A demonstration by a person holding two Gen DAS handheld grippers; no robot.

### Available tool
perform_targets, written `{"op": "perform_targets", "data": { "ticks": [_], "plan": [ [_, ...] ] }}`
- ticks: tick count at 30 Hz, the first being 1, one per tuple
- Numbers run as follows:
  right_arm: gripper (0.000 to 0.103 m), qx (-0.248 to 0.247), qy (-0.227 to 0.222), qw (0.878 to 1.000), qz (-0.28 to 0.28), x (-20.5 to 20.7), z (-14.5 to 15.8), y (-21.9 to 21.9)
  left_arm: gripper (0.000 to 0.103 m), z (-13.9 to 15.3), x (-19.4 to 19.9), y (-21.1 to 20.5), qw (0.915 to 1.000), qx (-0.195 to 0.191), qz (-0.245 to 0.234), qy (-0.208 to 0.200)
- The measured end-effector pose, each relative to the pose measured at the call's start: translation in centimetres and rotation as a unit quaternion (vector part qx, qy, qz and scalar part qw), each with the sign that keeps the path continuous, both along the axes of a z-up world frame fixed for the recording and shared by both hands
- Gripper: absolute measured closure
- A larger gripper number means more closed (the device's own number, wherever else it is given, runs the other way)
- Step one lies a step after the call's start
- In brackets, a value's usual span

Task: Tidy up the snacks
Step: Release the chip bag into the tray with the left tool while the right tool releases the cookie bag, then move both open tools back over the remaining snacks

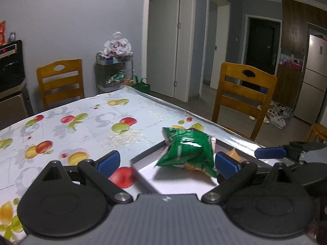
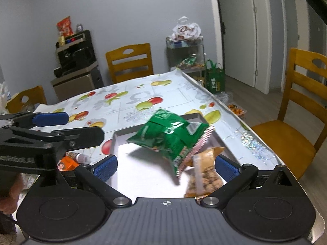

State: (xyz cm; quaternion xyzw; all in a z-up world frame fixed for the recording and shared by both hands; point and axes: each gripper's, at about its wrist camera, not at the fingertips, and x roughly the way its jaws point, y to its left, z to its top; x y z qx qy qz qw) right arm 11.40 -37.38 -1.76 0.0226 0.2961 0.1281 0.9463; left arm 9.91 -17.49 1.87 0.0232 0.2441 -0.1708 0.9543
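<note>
A green snack bag (image 2: 169, 138) is blurred and tilted just above the floor of a white tray (image 2: 143, 175), with its shadow under it and no pad touching it. My right gripper (image 2: 166, 167) stands wide open just behind the bag. An orange-brown snack packet (image 2: 204, 175) lies in the tray's right corner. In the left wrist view the green snack bag (image 1: 188, 153) hangs over the white tray (image 1: 179, 183), and my left gripper (image 1: 167, 163) is open with nothing held. The left gripper (image 2: 69, 127) also shows at the left of the right wrist view.
An orange packet (image 2: 67, 163) and a small bottle (image 2: 81, 157) lie on the fruit-print tablecloth (image 2: 126, 100) left of the tray. A wooden chair (image 2: 296, 126) stands at the table's right edge. Another chair (image 2: 130, 61) and a snack cart (image 2: 186, 53) are behind the table.
</note>
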Motion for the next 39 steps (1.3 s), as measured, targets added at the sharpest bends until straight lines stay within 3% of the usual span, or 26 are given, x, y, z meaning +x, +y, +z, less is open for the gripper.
{"op": "perform_targets", "data": {
  "ticks": [16, 39],
  "plan": [
    [0.0, -0.019, -0.01, 0.997, 0.07, -1.3, 0.4, 6.7, 0.002, 0.3, -7.3, 11.0, 0.9955, 0.002, 0.092, -0.023],
    [0.0, -0.036, 0.004, 0.991, 0.131, -2.9, -1.5, 10.5, 0.002, -4.9, -13.0, 18.9, 0.9834, 0.042, 0.176, 0.015]
  ]
}}
